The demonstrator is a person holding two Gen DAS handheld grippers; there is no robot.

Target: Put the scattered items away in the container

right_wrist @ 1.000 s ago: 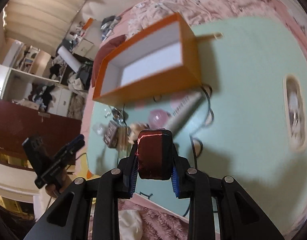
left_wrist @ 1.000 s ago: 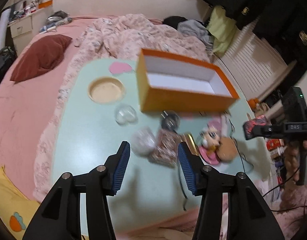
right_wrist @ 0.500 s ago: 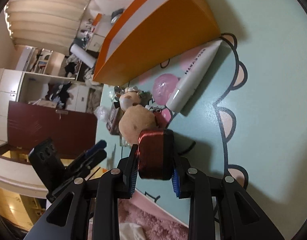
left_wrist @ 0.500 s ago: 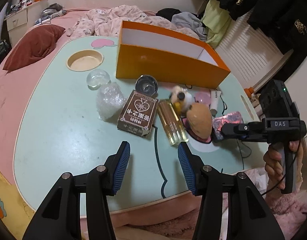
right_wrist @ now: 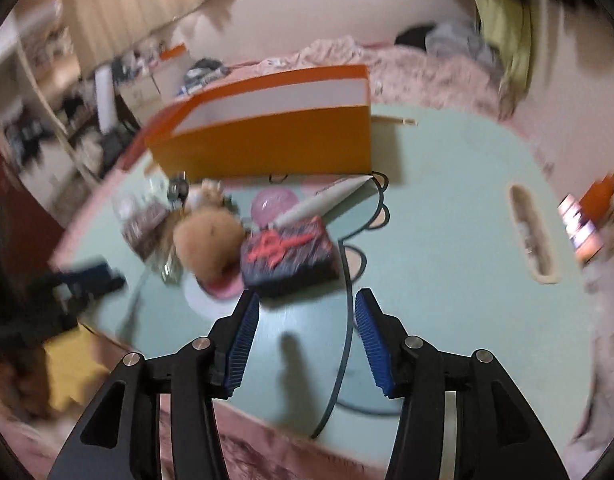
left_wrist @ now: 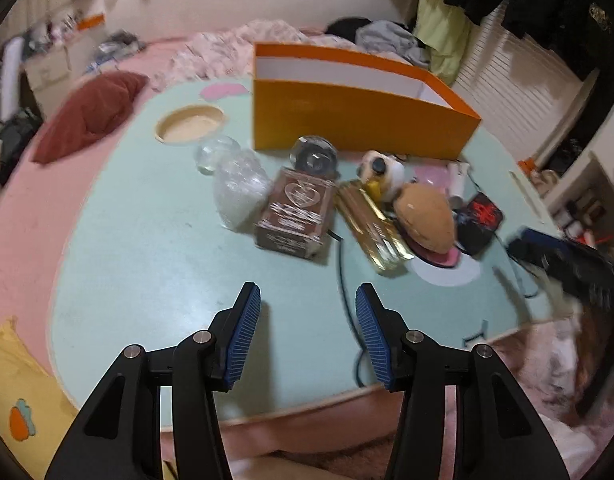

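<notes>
Smooth mint tabletop [left_wrist: 147, 248], rigid orange box [left_wrist: 347, 120] (white-lined), crinkly gold packet [left_wrist: 373, 228]

One orange cardboard box [left_wrist: 359, 128], one brown heart-printed carton [left_wrist: 295, 210], one gold foil packet [left_wrist: 371, 224], one dark red-patterned pouch [right_wrist: 289, 256], two clear glass balls [left_wrist: 218, 153] lying on one mint-green table [left_wrist: 147, 280].

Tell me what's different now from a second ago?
The right tool let go of the dark red-patterned box: its jaws are opening, and the box now lies on the green table beside the brown plush. The left tool came lower and nearer the clutter, open and empty as before. The orange box and the other things stayed put.
</notes>
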